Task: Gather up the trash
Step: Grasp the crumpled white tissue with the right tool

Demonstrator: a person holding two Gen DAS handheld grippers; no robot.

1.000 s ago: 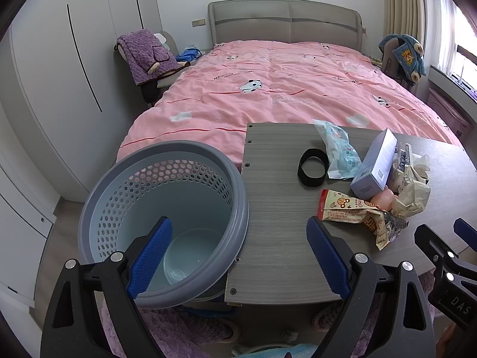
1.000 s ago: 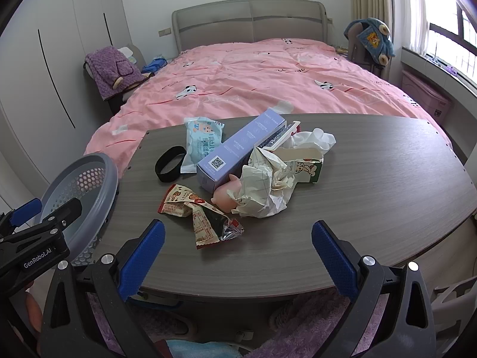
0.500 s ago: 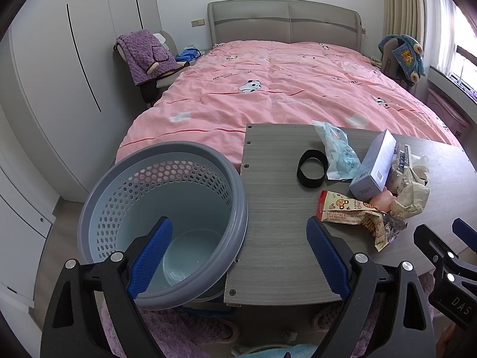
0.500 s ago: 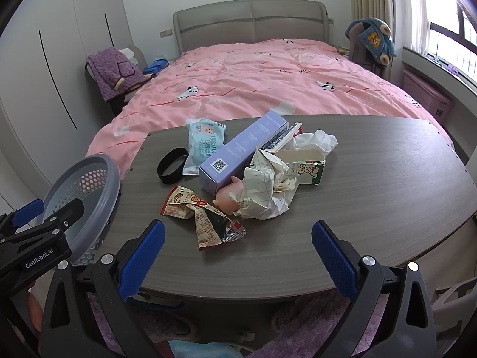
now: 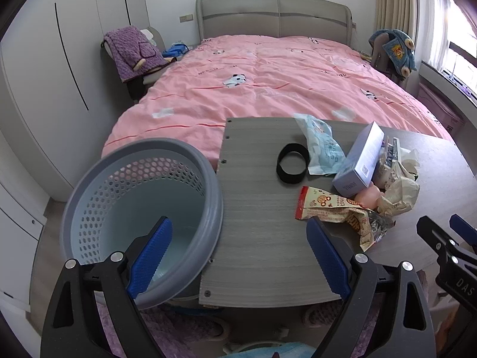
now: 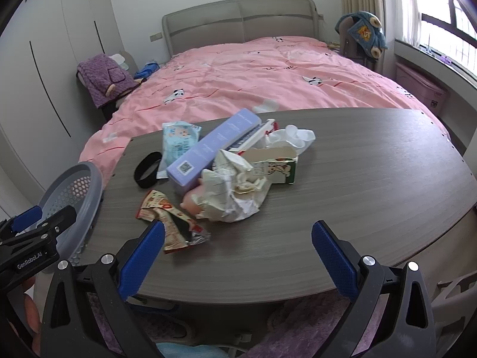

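Observation:
Trash lies heaped on the grey table (image 6: 372, 179): a red snack wrapper (image 6: 171, 220), crumpled white paper (image 6: 232, 192), a torn milk carton (image 6: 274, 165), a lilac box (image 6: 213, 146), a blue wipes pack (image 6: 177, 141), a black band (image 6: 146, 168) and a pink toy (image 6: 192, 203). The snack wrapper (image 5: 334, 210) and lilac box (image 5: 359, 161) show again in the left wrist view. A grey perforated basket (image 5: 143, 205) stands empty at the table's left end. My left gripper (image 5: 238, 253) hangs open above the basket's rim and the table edge. My right gripper (image 6: 238, 253) is open near the table's front edge, just short of the wrapper.
A bed with a pink duvet (image 5: 268, 89) fills the room behind the table. White wardrobes (image 5: 44, 74) line the left wall. A chair with a purple blanket (image 5: 131, 50) stands beside the bed. A purple rug (image 6: 298, 328) lies under the table.
Both grippers have crept slightly forward and stay open. The right view has turned a little, so the trash heap sits closer and more central. Nothing on the table has moved.

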